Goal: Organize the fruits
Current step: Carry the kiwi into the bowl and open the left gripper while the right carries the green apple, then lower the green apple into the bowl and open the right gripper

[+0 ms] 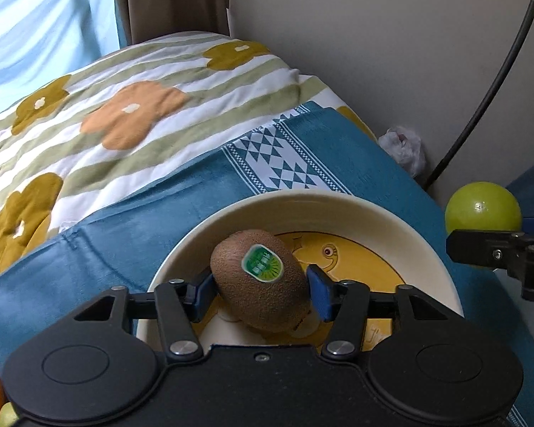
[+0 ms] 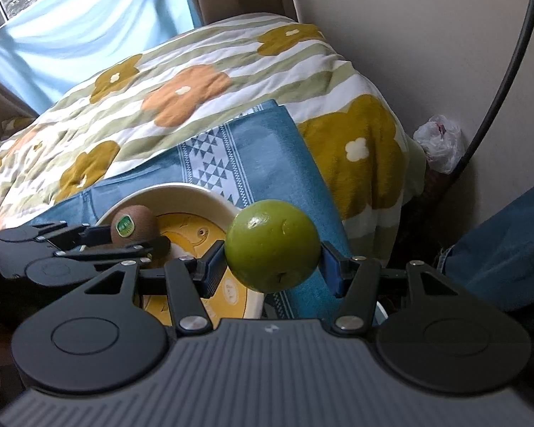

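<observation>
Between the left gripper [image 1: 261, 293] pads, kiwi [image 1: 261, 284] over bowl [image 1: 391, 220].

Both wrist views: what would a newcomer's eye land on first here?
A brown kiwi with a green sticker sits between the left gripper fingers over a cream bowl. The right gripper holds a green apple beside the bowl's rim, above a blue cloth.

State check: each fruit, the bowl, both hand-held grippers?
kiwi: in the bowl, between the left jaws
green apple: held aloft beside the bowl
bowl: upright on blue cloth
left hand-held gripper: shut on kiwi
right hand-held gripper: shut on green apple
</observation>
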Demonstrator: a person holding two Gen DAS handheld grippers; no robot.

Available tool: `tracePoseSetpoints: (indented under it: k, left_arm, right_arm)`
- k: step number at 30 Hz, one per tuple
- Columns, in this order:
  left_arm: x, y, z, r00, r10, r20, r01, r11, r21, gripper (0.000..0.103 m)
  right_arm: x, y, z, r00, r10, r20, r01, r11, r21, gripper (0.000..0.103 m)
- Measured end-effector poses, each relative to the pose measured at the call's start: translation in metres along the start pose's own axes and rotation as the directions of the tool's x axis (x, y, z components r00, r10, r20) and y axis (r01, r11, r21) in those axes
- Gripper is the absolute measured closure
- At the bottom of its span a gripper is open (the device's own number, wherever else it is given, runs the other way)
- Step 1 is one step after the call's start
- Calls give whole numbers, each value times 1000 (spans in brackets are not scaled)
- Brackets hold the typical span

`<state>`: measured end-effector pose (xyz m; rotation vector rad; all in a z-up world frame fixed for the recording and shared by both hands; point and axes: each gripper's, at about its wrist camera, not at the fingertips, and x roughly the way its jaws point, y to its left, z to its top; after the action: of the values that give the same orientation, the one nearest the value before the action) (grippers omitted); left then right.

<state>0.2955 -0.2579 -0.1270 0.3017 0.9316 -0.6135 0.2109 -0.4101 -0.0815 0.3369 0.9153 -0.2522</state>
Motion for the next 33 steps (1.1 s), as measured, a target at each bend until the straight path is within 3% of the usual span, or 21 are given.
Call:
tracePoseSetpoints:
  k: [1,3,10,15,20,25,31,32,33]
  left_arm:
    - [-2,0,1,1000,2,10,-2,1000,2,14]
    - [-12,3,2,999,-6,41,6,1000,-10,6]
    - [-34,21,-6,999,29,35,-27,998,-50,6]
    - [-48,35,-15,999,37,27,-34,995,-89,6]
    - [-58,46,-28,998,64,17,-62,991,-122,6]
    - [-69,54,-39,996,91,16,-87,984,-157,6]
    - [-78,64,-46,994,110,12,-105,977,-187,6]
    - [-79,65,-47,994,113,12,-108,976,-191,6]
    - [-80,66,-48,993,116,14,-111,975,-194,6]
  right_arm:
    - [0,-1,1,1000,-1,1,1,1000,3,32]
    - [1,-3,2,1000,-1,1,1,1000,4,32]
    - [5,-2,3,1000,16,6,-15,999,-36,32]
    - [7,12,3,999,44,20,-41,990,-137,32]
    - [20,37,-1,993,107,53,-84,942,-325,32]
    - [37,65,-13,989,142,45,-100,858,-503,32]
    - [46,79,-27,988,151,33,-105,815,-569,32]
    - [46,80,-29,988,150,48,-95,810,-579,30]
    - [44,81,-30,987,145,71,-76,805,-588,21]
